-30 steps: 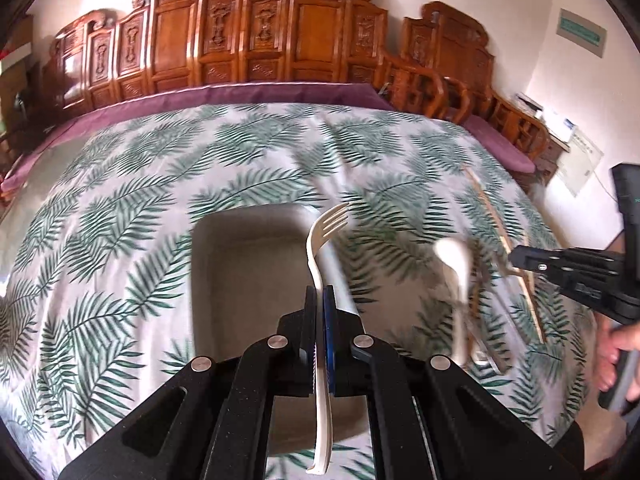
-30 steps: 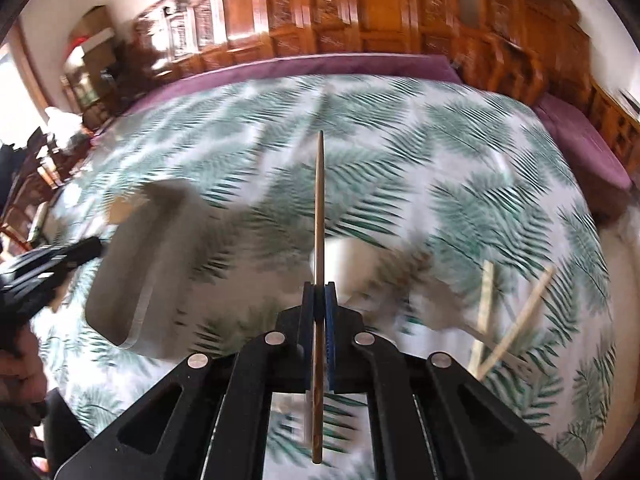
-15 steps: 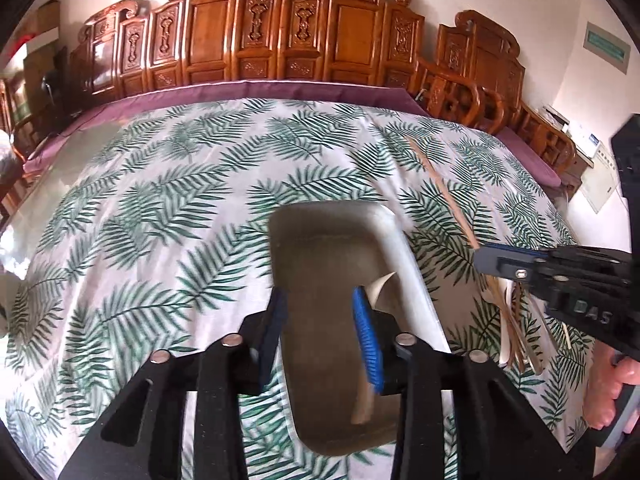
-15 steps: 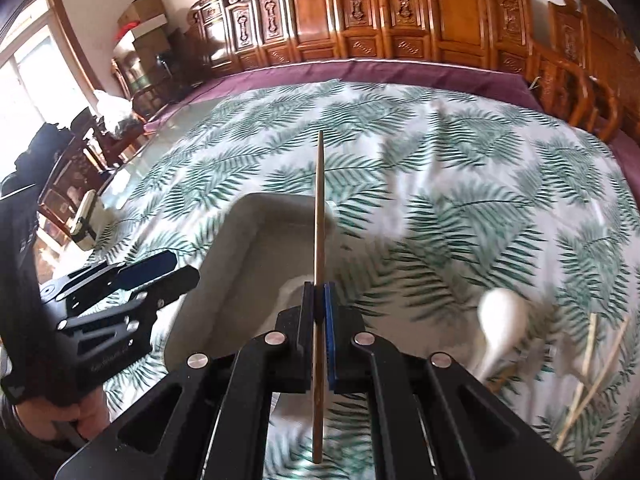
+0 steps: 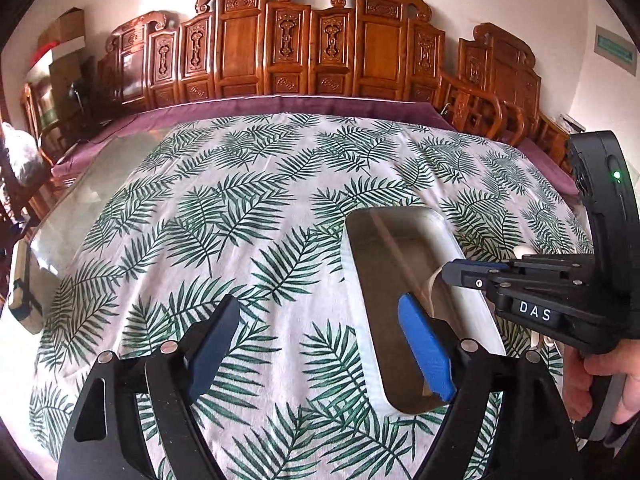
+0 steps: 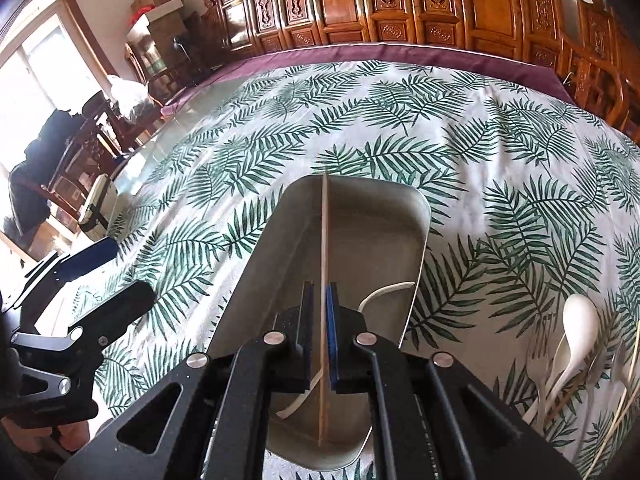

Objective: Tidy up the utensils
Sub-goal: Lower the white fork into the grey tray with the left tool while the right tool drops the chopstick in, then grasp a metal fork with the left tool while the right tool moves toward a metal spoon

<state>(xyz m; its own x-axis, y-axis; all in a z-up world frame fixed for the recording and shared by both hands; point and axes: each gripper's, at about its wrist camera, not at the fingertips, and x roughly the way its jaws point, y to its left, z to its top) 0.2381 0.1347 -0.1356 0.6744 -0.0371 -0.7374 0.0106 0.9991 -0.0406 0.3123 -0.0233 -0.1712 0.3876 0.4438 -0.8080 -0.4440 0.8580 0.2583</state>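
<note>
My left gripper [image 5: 320, 348] hovers over the leaf-print cloth just left of the grey metal tray [image 5: 354, 280]; its jaws are opening with nothing between them. A white plastic fork [image 6: 384, 291] lies inside the tray [image 6: 422, 240]. My right gripper [image 6: 320, 320] is shut on a wooden chopstick [image 6: 324, 236] that points along the tray, above its floor. In the left wrist view the right gripper [image 5: 460, 274] reaches in over the tray's right rim. The left gripper [image 6: 108, 276] shows at the left of the right wrist view, off the tray.
A pile of loose utensils lies right of the tray: a white spoon [image 6: 578, 316], a pale fork [image 6: 540, 376] and thin chopsticks [image 6: 628, 384]. Carved wooden chairs [image 5: 320, 52] line the far edge. The glass tabletop [image 5: 60, 220] ends at the left.
The left gripper has let go of the white fork, which now lies in the tray, and has swung left off the tray. The right gripper has carried the chopstick over the tray.
</note>
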